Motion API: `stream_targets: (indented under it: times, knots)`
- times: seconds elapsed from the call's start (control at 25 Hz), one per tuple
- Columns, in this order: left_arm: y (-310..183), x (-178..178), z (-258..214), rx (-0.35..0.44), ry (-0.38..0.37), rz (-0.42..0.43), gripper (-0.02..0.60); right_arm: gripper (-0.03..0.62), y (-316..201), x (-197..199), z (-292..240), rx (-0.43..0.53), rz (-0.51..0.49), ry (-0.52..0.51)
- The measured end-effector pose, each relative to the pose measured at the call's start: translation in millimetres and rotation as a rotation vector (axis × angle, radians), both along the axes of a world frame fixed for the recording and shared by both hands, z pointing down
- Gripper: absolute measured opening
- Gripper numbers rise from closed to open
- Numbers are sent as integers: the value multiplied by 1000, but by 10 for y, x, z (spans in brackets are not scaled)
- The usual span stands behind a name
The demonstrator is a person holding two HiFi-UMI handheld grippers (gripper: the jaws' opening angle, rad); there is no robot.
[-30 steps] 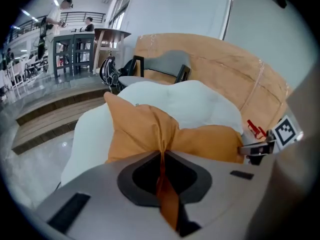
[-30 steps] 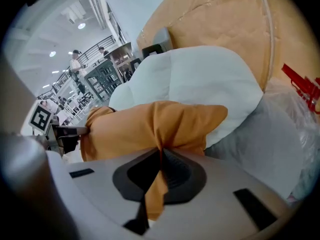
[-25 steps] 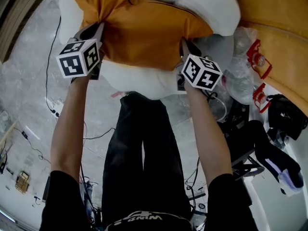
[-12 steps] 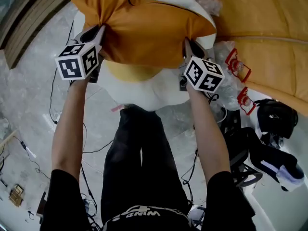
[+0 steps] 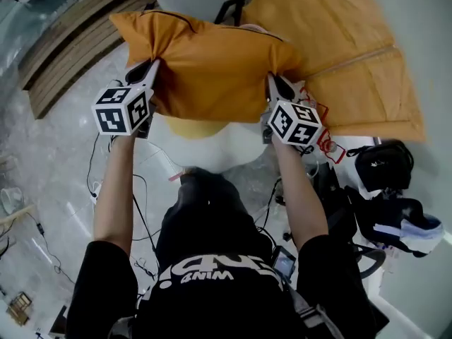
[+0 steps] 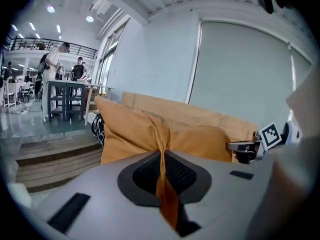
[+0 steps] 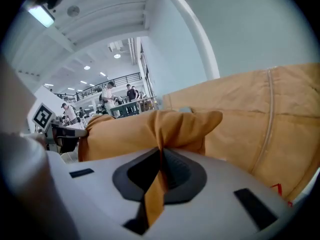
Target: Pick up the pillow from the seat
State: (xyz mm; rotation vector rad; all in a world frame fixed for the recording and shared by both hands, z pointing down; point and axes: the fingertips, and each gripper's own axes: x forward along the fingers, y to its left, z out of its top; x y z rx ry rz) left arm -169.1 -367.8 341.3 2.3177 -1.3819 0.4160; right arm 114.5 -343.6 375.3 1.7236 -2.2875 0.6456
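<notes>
Firmly shut, both: left tongs (image 6: 161,156) pinching a thin fold of cloth at the left corner of the pillow (image 5: 212,69), right tongs (image 7: 160,159) pinching a like fold at the right corner. Hold that squeeze; with only cloth in each bite, expect a slip if jerked. Lift level and at one pace, both sides together, so as not to load one corner. Hold the tongs well apart, with the cloth taut between, to stop sagging. Judge the pillow as hanging between the tongs above the white seat (image 5: 226,147), seemingly clear of it, though any contact underneath is hidden in the head view. Raise straight up, away from the orange cover (image 5: 353,62) at right and the bags (image 5: 385,164) on the floor.
</notes>
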Motion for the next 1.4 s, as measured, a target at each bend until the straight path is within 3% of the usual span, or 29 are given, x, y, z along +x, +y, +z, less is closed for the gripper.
stream_targets:
  times: [0.36, 0.64, 0.88, 1.4]
  knots:
    - [1007, 8, -1665, 270, -15, 56, 25, 34, 819, -35, -1675, 220, -103, 34]
    - [1633, -32, -2425, 427, 12, 36, 25, 34, 1328, -88, -2383, 341, -158, 35]
    - [1829, -100, -2547, 465, 17, -9, 25, 34, 1469, -148, -2508, 381, -188, 32]
    - [1828, -127, -2423, 433, 2, -10, 25, 34, 1421, -188, -2410, 382, -202, 41]
